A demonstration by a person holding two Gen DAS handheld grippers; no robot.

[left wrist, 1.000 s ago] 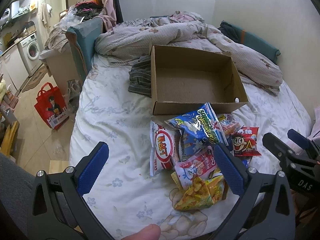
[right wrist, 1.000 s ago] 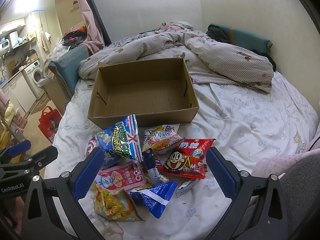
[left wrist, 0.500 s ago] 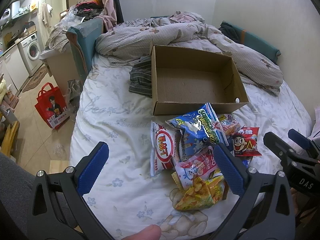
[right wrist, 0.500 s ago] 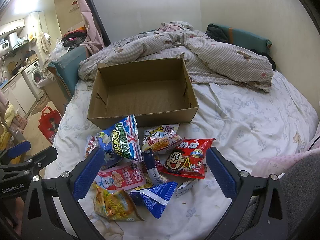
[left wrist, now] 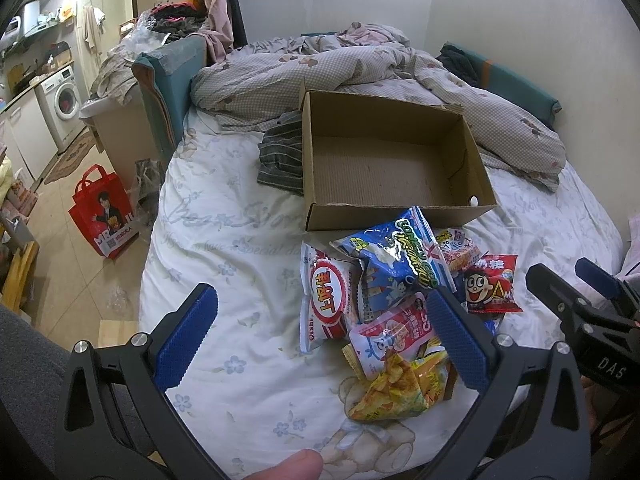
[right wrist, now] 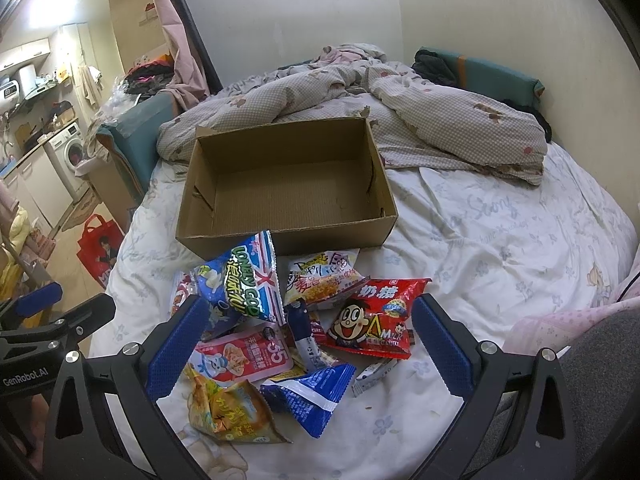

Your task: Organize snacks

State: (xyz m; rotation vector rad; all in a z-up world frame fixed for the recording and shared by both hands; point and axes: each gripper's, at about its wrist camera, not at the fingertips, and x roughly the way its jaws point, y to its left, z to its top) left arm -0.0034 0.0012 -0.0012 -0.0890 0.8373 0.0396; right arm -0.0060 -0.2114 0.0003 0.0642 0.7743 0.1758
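An empty cardboard box (left wrist: 384, 168) (right wrist: 288, 192) sits open on the bed. In front of it lies a pile of snack packets: a blue Lonely God bag (left wrist: 400, 256) (right wrist: 240, 280), a white and red bag (left wrist: 326, 300), a red candy bag (left wrist: 490, 284) (right wrist: 372, 320), a pink packet (right wrist: 240, 356), a yellow bag (left wrist: 400, 388) (right wrist: 224, 408) and a dark blue bag (right wrist: 308, 396). My left gripper (left wrist: 320, 332) is open and empty, above the bed left of the pile. My right gripper (right wrist: 308, 344) is open and empty, above the pile.
A rumpled checked duvet (right wrist: 360, 100) lies behind the box. A striped cloth (left wrist: 280, 156) lies left of the box. The bed's left edge drops to a floor with a red bag (left wrist: 104, 212). A wall (right wrist: 500, 12) runs along the right.
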